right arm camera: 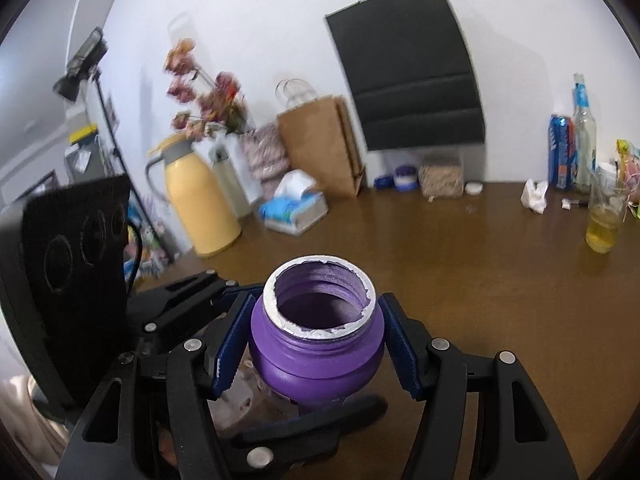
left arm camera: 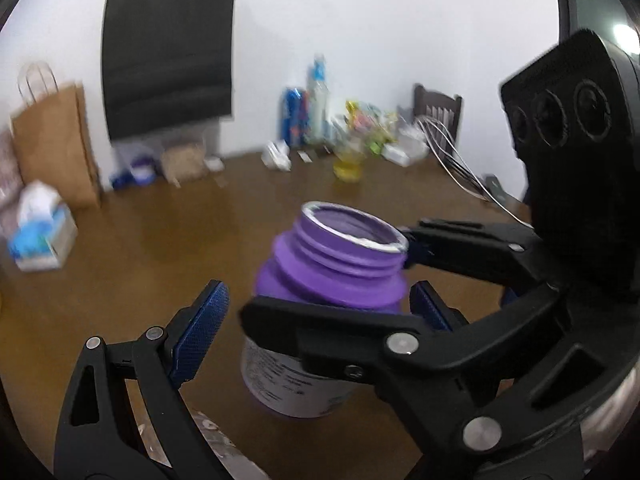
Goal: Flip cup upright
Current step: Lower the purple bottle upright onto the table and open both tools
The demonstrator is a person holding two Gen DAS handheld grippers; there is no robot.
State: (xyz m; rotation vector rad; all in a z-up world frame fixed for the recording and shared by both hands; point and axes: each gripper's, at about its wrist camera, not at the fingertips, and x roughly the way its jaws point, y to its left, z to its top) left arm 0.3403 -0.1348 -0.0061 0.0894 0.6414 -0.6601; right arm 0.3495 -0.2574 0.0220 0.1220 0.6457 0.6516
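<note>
White wall (right arm camera: 280,20), brown wooden tabletop (right arm camera: 480,280) along it, black paper bag (right arm camera: 408,64) hanging on the wall, dark wooden chair (left arm camera: 438,110) at the far side, bright light (left arm camera: 626,34) upper right.

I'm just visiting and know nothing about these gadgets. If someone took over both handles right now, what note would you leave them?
Right gripper: shut on the purple cup, pads on its shoulder.
Left gripper: open, fingers either side of the cup, one pad clearly apart from it.
Cup: mouth up, over the brown table; I cannot tell if its base touches down.
Done: cup is upright.
Left: probably seat it, release, back both grippers away.
</note>
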